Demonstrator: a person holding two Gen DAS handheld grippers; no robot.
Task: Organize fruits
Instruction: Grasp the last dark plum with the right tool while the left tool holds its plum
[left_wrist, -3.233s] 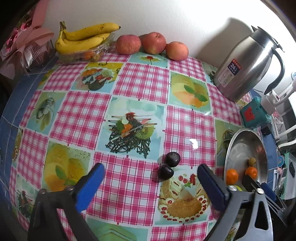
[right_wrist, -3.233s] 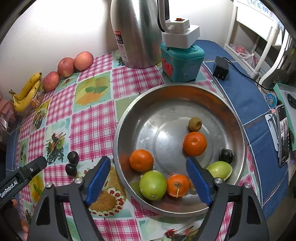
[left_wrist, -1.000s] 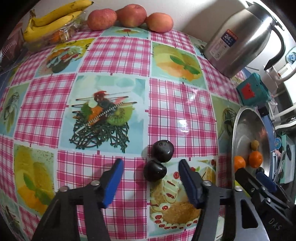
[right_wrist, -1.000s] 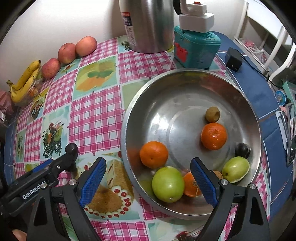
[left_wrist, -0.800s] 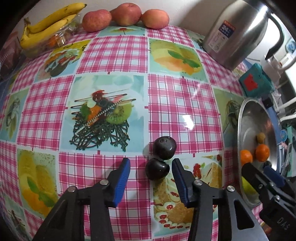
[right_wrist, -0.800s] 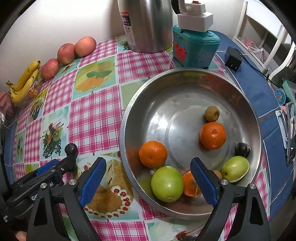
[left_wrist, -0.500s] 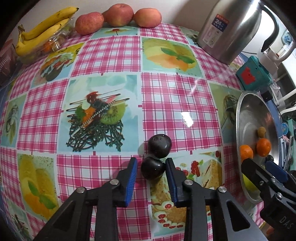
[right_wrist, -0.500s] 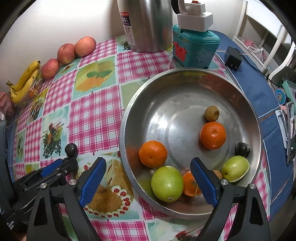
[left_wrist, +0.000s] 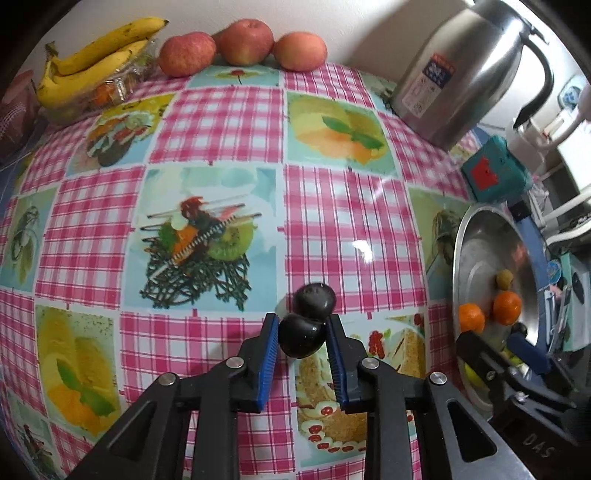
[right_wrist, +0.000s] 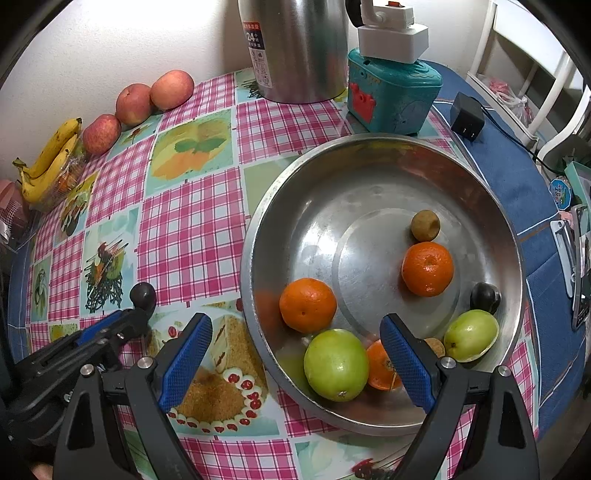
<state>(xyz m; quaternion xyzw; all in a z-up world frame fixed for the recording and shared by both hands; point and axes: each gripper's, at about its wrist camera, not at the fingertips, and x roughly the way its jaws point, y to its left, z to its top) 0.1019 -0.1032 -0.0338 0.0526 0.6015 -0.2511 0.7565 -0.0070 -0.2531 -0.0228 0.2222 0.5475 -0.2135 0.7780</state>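
My left gripper (left_wrist: 300, 334) is shut on a dark plum (left_wrist: 301, 335) that rests on the checked tablecloth. A second dark plum (left_wrist: 314, 298) lies just beyond it, touching it; it also shows in the right wrist view (right_wrist: 143, 293). My right gripper (right_wrist: 295, 341) is open and empty, hovering over the near rim of a steel bowl (right_wrist: 369, 155). The bowl holds oranges (right_wrist: 307, 305), green fruits (right_wrist: 336, 364), a small brown fruit (right_wrist: 425, 225) and a dark plum (right_wrist: 485, 297). The left gripper also shows in the right wrist view (right_wrist: 122, 325).
Three apples (left_wrist: 243, 40) and bananas (left_wrist: 92, 62) on a clear tray sit along the back wall. A steel kettle (left_wrist: 465, 66) and a teal box (left_wrist: 495, 173) stand at the back right. A black charger (right_wrist: 467, 116) lies on blue cloth to the right.
My left gripper moved forward to the nearer plum and its jaws closed from wide open until they grip it. The right gripper stayed open over the bowl.
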